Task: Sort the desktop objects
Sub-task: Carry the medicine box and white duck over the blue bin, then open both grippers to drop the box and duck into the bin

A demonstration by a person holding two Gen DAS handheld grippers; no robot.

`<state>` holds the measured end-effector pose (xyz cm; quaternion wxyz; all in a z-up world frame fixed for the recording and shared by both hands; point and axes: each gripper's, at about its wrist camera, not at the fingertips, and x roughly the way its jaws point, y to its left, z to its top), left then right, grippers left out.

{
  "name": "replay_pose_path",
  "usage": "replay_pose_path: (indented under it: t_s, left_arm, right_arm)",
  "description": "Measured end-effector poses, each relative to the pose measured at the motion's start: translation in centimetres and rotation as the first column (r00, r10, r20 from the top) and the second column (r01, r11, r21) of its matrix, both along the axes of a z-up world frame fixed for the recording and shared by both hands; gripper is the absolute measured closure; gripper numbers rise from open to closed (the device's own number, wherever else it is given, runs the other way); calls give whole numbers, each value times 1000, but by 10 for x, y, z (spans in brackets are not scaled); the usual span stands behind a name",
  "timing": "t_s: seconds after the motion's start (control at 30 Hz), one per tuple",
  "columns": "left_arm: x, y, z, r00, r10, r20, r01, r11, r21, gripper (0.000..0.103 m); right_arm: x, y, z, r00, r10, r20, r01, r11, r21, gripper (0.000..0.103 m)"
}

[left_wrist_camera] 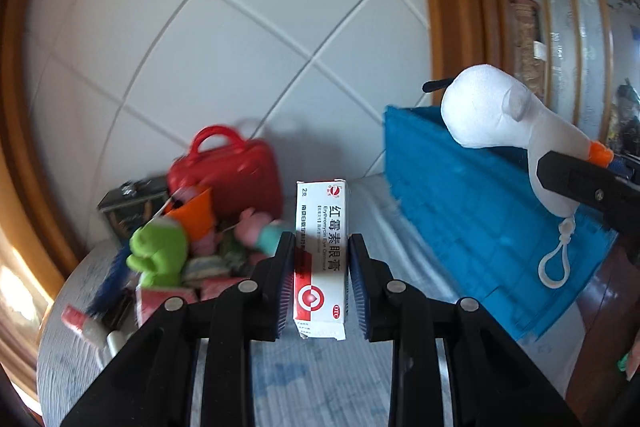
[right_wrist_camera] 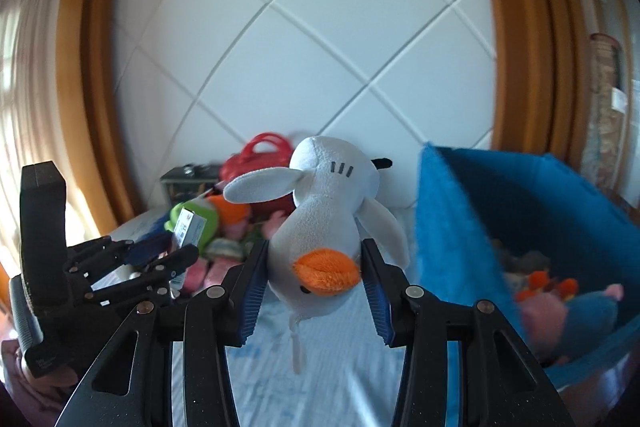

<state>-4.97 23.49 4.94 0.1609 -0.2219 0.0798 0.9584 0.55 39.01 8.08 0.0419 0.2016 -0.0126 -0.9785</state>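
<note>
- The left gripper [left_wrist_camera: 320,275] is clamped on a white ointment box [left_wrist_camera: 321,247], held above the table [left_wrist_camera: 280,379].
- The right gripper [right_wrist_camera: 316,291] squeezes a white plush duck [right_wrist_camera: 320,227].
- Only the right wrist view looks inside the blue bin [right_wrist_camera: 460,227]: blurred soft toys [right_wrist_camera: 560,307], probably.

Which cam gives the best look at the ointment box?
Left wrist. The ointment box stands centred between the left gripper pads, its red-and-white face sharp and readable. The right wrist view shows only its small, angled end poking out of that gripper at the left, text unreadable.
</note>
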Motion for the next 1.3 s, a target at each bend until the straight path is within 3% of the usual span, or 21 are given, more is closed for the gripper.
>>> replay_pose_path:
  t_s: [0.3, 0.4, 0.67, 0.93, 1.3]
  left_arm:
    - [2, 147, 37, 991, -124, -41, 125, 992, 31, 77]
    - [-4, 192, 41, 986, -169, -7, 169, 985, 42, 77]
    - [4, 290, 32, 976, -211, 49, 213, 976, -38, 77]
    - [0, 329, 18, 974, -202, 105, 211, 974, -81, 77]
    - [-8, 340, 12, 976, -185, 118, 196, 977, -88, 76]
  right_arm:
    - [34, 141, 24, 974, -209, -91, 212, 977, 29, 58]
    - [40, 185, 23, 971, -218, -101, 222, 975, 28, 58]
    - [32, 262, 6, 946, -320, -61, 322, 946, 43, 58]
    - [14, 293, -13, 933, -359, -10, 358, 930, 87, 58]
    - [-9, 314, -26, 930, -366, 40, 361, 927, 104, 58]
